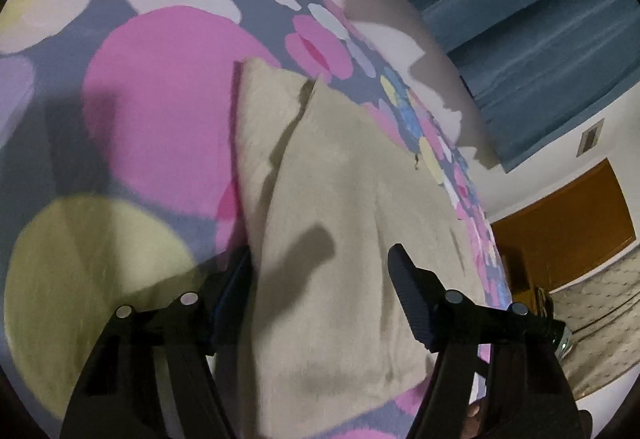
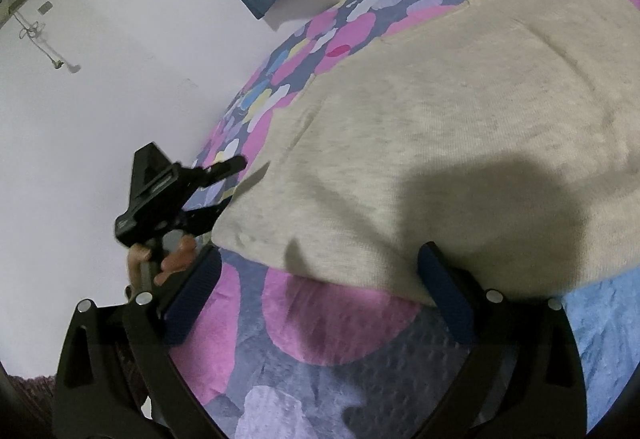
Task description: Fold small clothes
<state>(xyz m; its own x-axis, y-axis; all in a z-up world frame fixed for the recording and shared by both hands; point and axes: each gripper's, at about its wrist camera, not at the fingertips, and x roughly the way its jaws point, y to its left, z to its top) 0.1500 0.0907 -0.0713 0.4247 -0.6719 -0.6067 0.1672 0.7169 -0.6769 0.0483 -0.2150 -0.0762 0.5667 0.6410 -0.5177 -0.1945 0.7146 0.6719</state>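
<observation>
Left gripper (image 1: 320, 291) first, through its own wrist camera: jaws standing apart, straddling the near end of the beige garment (image 1: 340, 207), one finger down at the cloth's left edge, the other over the fabric on the right. Whether the pads are actually pressing on the cloth is hard to call from this angle. That garment lies lengthwise on the bedspread (image 1: 160, 99), a grey cover with big pink, yellow and lilac blobs. Blue curtain (image 1: 520, 19) hangs up beyond the bed, wooden door (image 1: 568, 223) off to the right.

Over to the right wrist camera: right gripper (image 2: 320, 291) is spread wide, blue pads hovering just at the garment's near hem, nothing pinched between them. Beige cloth fills the upper right, flat on the bedspread. Across on the left of this view, a hand (image 2: 172, 259) holds the left gripper at the garment's far corner, its fingers set at the cloth's edge, against a white wall (image 2: 100, 99).
</observation>
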